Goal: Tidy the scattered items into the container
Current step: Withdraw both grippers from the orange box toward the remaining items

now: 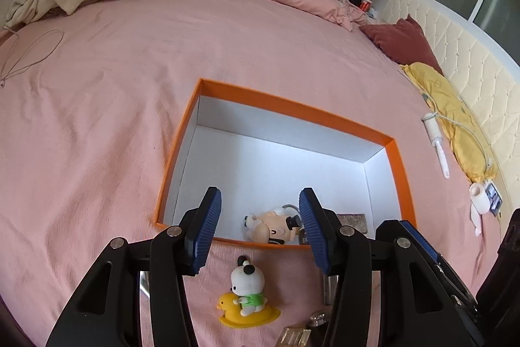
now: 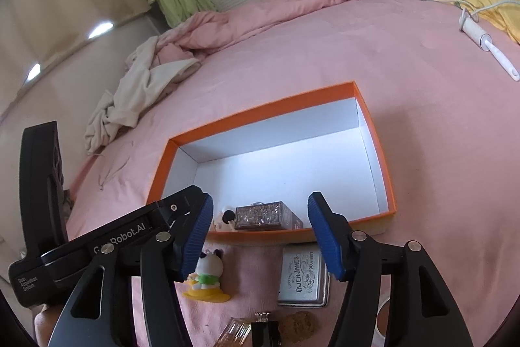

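We see a shallow orange box (image 1: 395, 165) with a white inside lying on the pink bed (image 1: 97, 119). Its near end holds a small pale figurine (image 1: 269, 225) lying on its side and a brown patterned box (image 2: 265, 214) just to the right of it; the rest of its floor is bare white.

On the sheet just near of the orange box stands a white dog figure (image 1: 245, 295) with black ears and a green shirt, riding a yellow duck. To its right, in the right wrist view, lies a flat silver tin (image 2: 304, 275) with printed lettering, and nearer still a round brown cookie (image 2: 297, 326) and a glass bottle (image 2: 237, 330) with a dark cap, both partly cut off by the frame.

Our left gripper (image 1: 260, 230) hangs above the near rim with its blue-padded fingers (image 1: 204, 233) spread apart, holding nothing. Our right gripper (image 2: 260, 236) is likewise spread wide and unladen, over the tin and the near rim.
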The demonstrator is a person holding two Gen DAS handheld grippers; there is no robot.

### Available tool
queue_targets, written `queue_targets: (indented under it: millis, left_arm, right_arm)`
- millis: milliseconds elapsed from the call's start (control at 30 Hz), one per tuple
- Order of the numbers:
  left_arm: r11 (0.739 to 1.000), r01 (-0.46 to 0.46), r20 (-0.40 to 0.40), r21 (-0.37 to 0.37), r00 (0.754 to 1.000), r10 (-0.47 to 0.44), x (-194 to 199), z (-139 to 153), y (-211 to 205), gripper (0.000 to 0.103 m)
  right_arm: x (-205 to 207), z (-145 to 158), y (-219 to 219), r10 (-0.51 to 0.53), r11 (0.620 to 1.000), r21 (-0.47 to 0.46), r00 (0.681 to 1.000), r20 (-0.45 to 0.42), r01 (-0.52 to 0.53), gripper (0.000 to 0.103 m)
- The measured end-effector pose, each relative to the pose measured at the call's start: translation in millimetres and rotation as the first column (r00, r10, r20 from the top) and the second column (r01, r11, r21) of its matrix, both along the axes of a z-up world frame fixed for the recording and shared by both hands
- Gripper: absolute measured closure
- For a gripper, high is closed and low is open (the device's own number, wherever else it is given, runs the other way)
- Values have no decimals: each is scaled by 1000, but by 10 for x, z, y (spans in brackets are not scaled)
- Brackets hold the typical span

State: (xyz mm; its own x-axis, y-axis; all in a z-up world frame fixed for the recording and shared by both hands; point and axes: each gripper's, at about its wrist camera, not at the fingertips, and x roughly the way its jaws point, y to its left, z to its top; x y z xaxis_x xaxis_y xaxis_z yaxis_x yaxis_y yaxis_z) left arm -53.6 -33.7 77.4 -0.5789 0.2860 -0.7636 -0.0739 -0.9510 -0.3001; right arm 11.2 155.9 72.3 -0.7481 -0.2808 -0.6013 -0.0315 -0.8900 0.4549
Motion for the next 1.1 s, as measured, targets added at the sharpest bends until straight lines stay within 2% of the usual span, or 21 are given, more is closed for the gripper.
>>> queue_targets:
  millis: [167, 267, 533, 667, 767, 867, 967, 1100]
  left_arm:
    - [1000, -5, -10, 15, 1000, 5, 36, 67, -33, 52]
    - [998, -26, -28, 52, 999, 28, 133, 136, -101, 52]
    - [989, -94, -29, 113, 995, 98, 507, 260, -394, 52]
    - [977, -169, 83, 126, 984, 160, 702, 190, -636, 52]
    - [974, -213, 122, 79, 972, 203, 846, 93, -751, 52]
    - [979, -206, 162, 8, 966, 202, 873, -53, -790, 52]
    - [975, -220, 200, 25, 957, 211, 908, -218, -878, 52]
    - [960, -270, 232, 71, 941, 247, 970, -365, -1021, 52]
  right_arm:
    - [51, 67, 63, -6, 999, -32, 1000, -12, 6, 36]
    - [118, 125, 116, -2, 998, -69, 999, -37, -1, 36]
    - [401, 335, 261, -38, 999, -13, 995, -94, 37, 34]
    - [577, 340, 399, -44, 999, 26, 994, -102, 47, 34]
    - [750, 240, 648, -81, 995, 54, 992, -94, 86, 32]
    - [862, 73, 1029, -188, 982, -27, 982, -28, 187, 32]
    - [951, -60, 1308, -262, 958, -107, 964, 42, 265, 32]
    - [925, -111, 1264, -215, 970, -99, 974, 76, 222, 32]
